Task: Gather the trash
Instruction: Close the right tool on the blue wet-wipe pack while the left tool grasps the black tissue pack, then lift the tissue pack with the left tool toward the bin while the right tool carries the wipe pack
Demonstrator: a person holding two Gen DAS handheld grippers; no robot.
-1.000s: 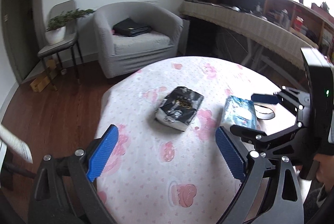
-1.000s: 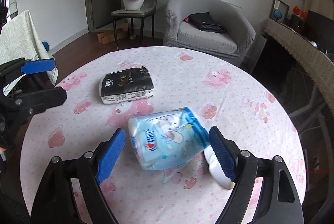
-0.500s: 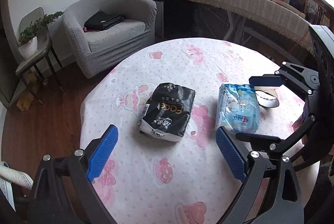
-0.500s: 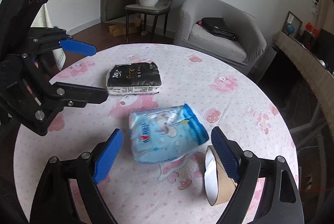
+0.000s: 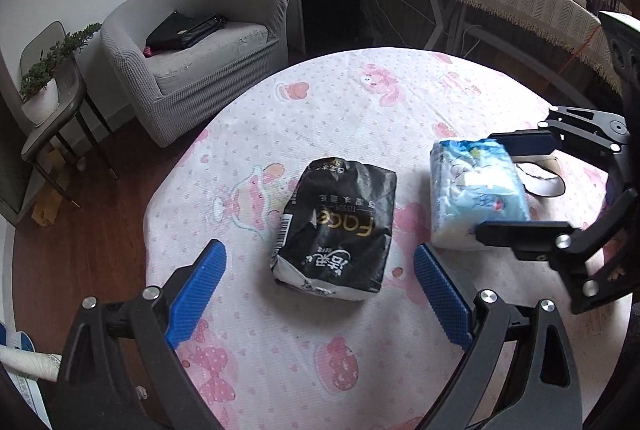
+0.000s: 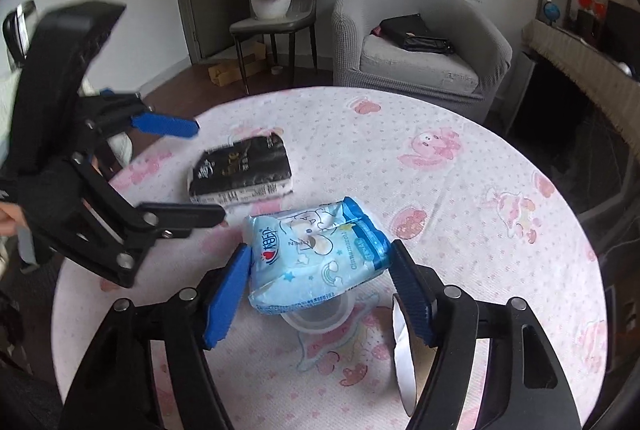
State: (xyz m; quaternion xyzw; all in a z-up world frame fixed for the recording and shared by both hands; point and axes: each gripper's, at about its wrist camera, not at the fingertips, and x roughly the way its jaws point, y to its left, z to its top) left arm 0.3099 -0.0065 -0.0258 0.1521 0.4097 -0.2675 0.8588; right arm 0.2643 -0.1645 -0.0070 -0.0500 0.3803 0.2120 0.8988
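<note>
The round table in a pink-printed cloth (image 5: 360, 101) is carrying a black tissue pack (image 5: 340, 230) before the left gripper (image 5: 320, 288), jaws spread. The right gripper (image 6: 320, 290), jaws just closing, is pinching a light-blue wipes pack (image 6: 316, 254).

We see the right claw (image 6: 320, 282) with its blue pads on either side of the light-blue tissue pack (image 6: 316, 258); its jaws have just been closing, and the pads look to touch the pack's ends. Under the pack lie a clear plastic lid (image 6: 316, 318) and a cardboard roll (image 6: 404, 350) on the pink-patterned counter (image 6: 460, 169). Further back a black tissue pack (image 6: 240, 169) lies flat, and the left claw (image 6: 192, 169) hovers wide apart beside it.
</note>
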